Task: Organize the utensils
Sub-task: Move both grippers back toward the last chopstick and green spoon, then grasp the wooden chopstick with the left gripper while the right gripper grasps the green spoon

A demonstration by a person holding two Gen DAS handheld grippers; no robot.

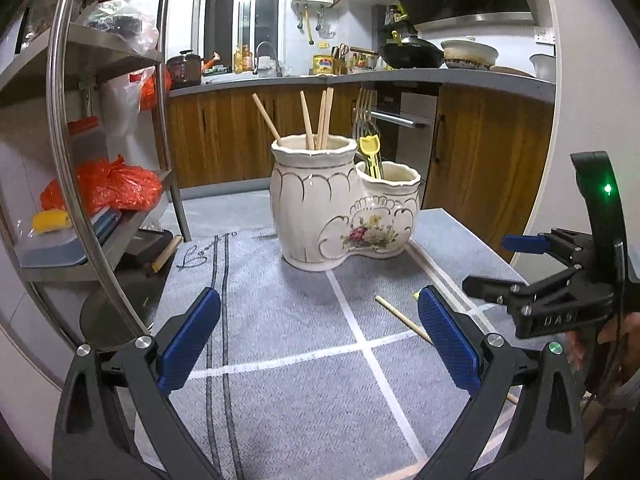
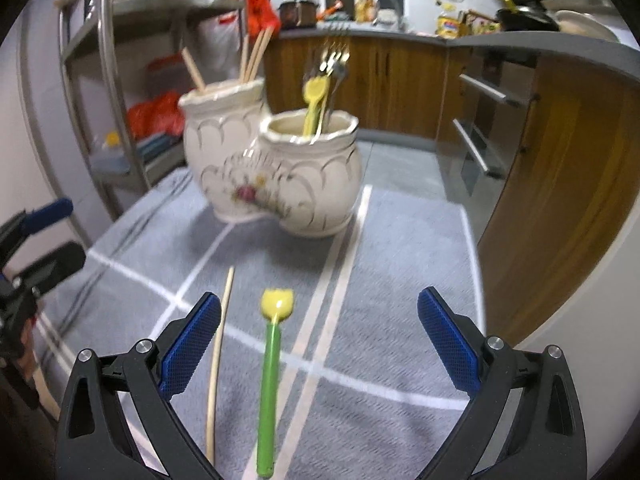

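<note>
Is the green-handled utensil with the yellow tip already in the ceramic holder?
No, the green-handled utensil lies on the cloth.

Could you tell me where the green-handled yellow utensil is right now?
In the right wrist view, the green-handled utensil lies flat on the grey cloth, between the open right tool's fingers, beside a loose chopstick.

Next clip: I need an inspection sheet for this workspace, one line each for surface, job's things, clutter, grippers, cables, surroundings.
Surface: grey cloth with white lines covers the table.
Job's things: double ceramic holder upright; chopsticks in the taller pot, forks and a yellow utensil in the lower one. One loose chopstick and a green-handled utensil lie flat on the cloth.
Clutter: nothing seen on the cloth.
Grippers: left gripper open, empty; right gripper open, over the green-handled utensil.
Cables: nothing seen.
Surroundings: metal shelf with orange bags, kitchen counter, wok.
</note>
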